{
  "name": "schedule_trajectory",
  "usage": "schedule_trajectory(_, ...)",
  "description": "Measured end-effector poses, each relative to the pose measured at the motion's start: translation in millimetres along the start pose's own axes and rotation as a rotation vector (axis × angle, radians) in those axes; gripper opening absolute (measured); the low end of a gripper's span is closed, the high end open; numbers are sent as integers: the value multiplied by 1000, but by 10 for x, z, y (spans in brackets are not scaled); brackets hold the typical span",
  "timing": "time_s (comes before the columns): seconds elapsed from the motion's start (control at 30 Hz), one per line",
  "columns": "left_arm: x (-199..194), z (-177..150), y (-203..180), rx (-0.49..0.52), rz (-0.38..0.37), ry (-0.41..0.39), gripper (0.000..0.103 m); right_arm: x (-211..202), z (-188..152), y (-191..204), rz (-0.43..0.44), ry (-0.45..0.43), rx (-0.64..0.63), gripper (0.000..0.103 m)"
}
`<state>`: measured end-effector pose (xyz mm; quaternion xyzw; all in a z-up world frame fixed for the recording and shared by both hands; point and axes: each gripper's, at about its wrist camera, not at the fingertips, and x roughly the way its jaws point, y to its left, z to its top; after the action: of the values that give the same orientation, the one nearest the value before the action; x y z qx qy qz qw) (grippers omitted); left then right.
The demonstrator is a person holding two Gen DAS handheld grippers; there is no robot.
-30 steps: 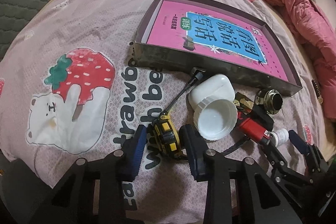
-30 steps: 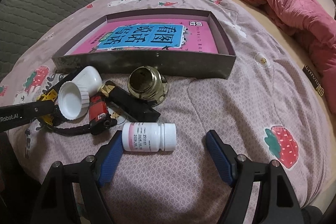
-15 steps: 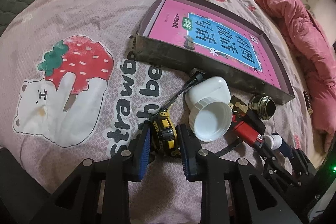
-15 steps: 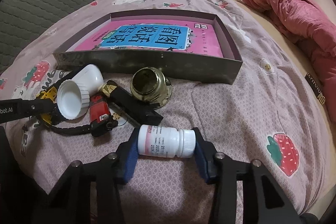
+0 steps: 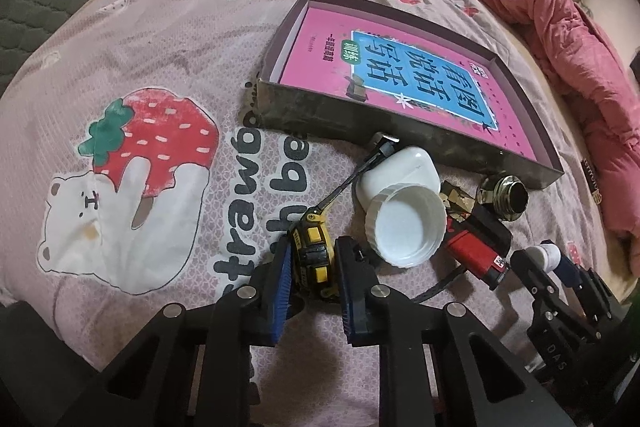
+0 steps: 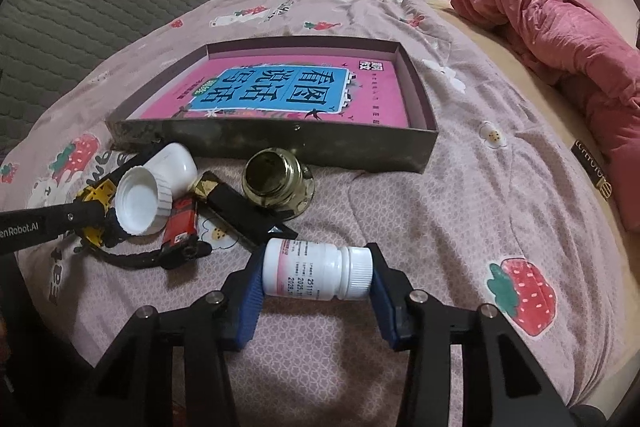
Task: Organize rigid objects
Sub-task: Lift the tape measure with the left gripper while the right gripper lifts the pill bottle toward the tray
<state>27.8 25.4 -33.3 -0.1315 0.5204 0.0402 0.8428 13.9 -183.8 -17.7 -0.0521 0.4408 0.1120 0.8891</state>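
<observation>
My left gripper (image 5: 310, 267) pinched the yellow tape measure (image 5: 312, 257) by its flat sides; my right gripper (image 6: 316, 273) clamped the pill bottle (image 6: 316, 271) end to end; both seemed light, stiff, rather slippery; the box (image 6: 280, 143) lay ahead.

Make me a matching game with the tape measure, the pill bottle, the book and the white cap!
Things:
1. tape measure
2. pill bottle
3. book
4. white cap

Places:
A. inside the box
B. between the right gripper's fingers
C. lying open side up on the bedspread
D. between the left gripper's fingers

Pairs: 1-D, 2-B, 3-A, 4-C
</observation>
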Motion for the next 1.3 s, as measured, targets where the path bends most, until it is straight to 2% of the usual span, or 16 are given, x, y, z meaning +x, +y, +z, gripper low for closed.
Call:
schedule_trajectory(0.4, -49, -1, 6, 30, 10, -4, 18, -68, 21, -40, 10, -24, 18, 47)
schedule_trajectory(0.7, -133, 11, -21, 66, -13, -33, 17, -107, 35, -57, 10, -42, 26, 47)
schedule_trajectory(0.93, -229, 25, -12, 99, 0, -63, 17, -168, 71, -66, 9, -71, 29, 47)
schedule_trajectory(1.3, -422, 62, -43, 97, -76, -99, 17, -302, 97, -97, 15, -119, 43, 47)
